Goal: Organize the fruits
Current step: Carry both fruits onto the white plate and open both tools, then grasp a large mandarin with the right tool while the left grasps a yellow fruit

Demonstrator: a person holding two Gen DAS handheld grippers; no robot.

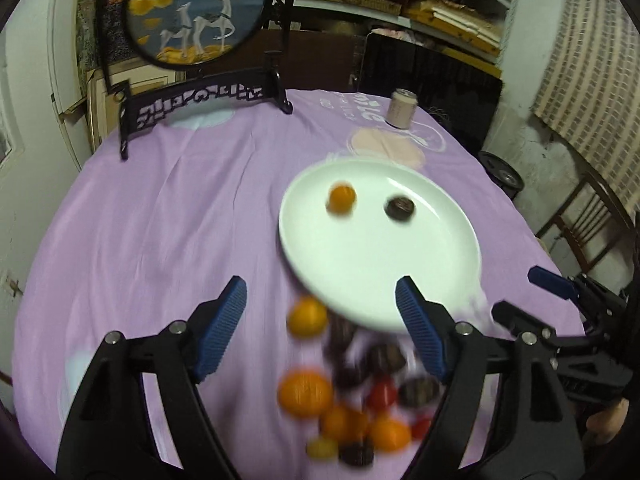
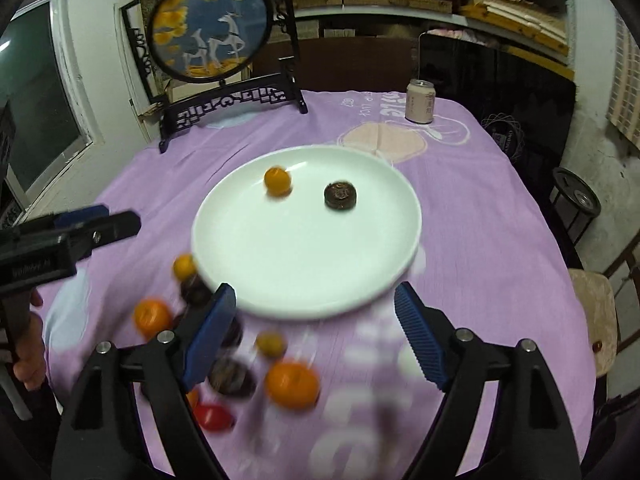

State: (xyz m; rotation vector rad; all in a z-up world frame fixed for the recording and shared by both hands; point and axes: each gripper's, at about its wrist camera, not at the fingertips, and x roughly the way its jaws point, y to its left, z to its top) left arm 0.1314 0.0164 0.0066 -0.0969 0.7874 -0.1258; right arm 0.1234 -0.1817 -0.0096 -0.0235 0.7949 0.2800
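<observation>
From the left wrist view, the left gripper [image 1: 320,316] hangs over the purple tablecloth [image 1: 160,220] with its blue-padded fingers spread wide and nothing between them; a white plate [image 1: 380,276] lies ahead at about 1 o'clock, its near rim reaching between the fingertips, and it carries a small orange fruit [image 1: 341,199] and a dark round fruit [image 1: 399,208] side by side but apart. Below the plate's near edge, toward 6 o'clock, a blurred pile of loose fruit [image 1: 352,392] sits on the cloth: oranges, dark ones, red ones and a yellow one. The right gripper [image 1: 532,296] shows at 3 o'clock, its fingers apart. A pale can [image 1: 402,108] stands at 12 o'clock past the plate, and a round deer picture on a black stand [image 1: 196,12] is at 11 o'clock. From the right wrist view, the right gripper [image 2: 316,304] is likewise spread wide and empty, the plate [image 2: 308,272] just ahead at 12 o'clock with the orange fruit [image 2: 277,181] and dark fruit [image 2: 340,195] on its far half; the loose fruit [image 2: 248,364] lies at 7 o'clock, and the left gripper [image 2: 100,220] enters at 9 o'clock
</observation>
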